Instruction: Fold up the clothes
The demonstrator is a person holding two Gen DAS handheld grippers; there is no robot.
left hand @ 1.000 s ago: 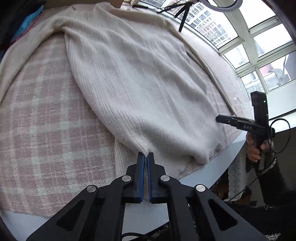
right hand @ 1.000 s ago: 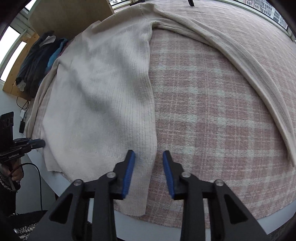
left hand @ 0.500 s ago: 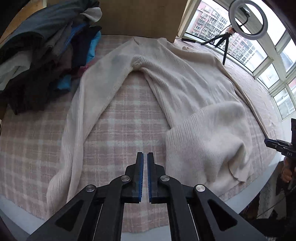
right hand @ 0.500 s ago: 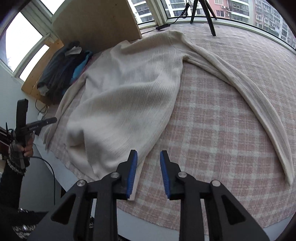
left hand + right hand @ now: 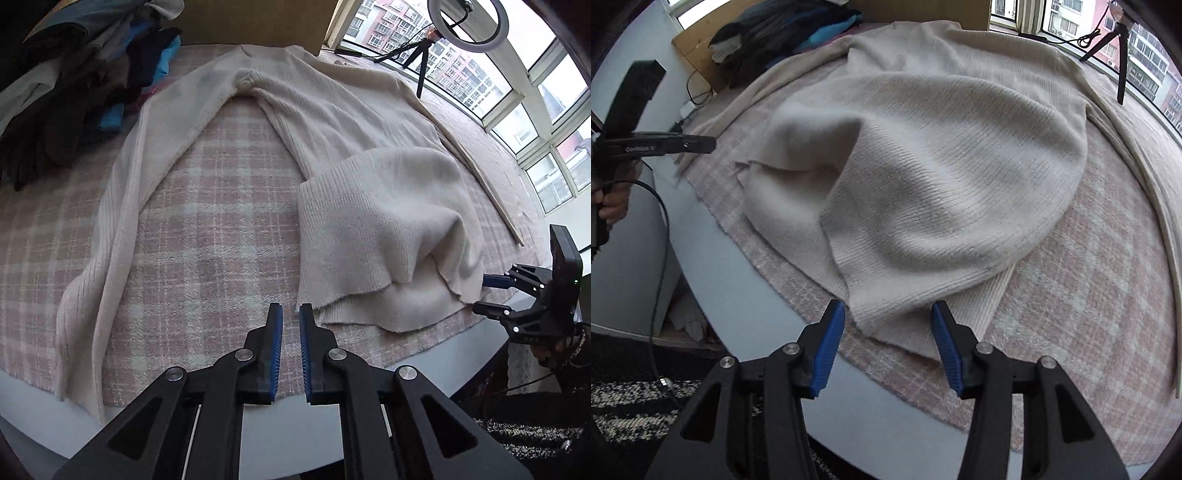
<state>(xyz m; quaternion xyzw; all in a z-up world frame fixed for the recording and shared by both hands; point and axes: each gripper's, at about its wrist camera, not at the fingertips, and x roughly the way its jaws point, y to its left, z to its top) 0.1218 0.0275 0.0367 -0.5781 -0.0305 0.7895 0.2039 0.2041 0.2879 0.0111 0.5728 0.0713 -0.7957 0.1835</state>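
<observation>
The cream knit sweater's [image 5: 923,177] hem corner lies just ahead of the right gripper [image 5: 888,345] — empty jaws just widened — while the left gripper [image 5: 290,352], nearly shut and empty, sits beside it.

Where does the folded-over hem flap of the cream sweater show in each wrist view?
Left wrist: flap lies right of centre, beyond the left tool.
Right wrist: flap fills the centre, ahead of the right tool.
Shared landmark: the dark clothes pile, upper left.
</observation>
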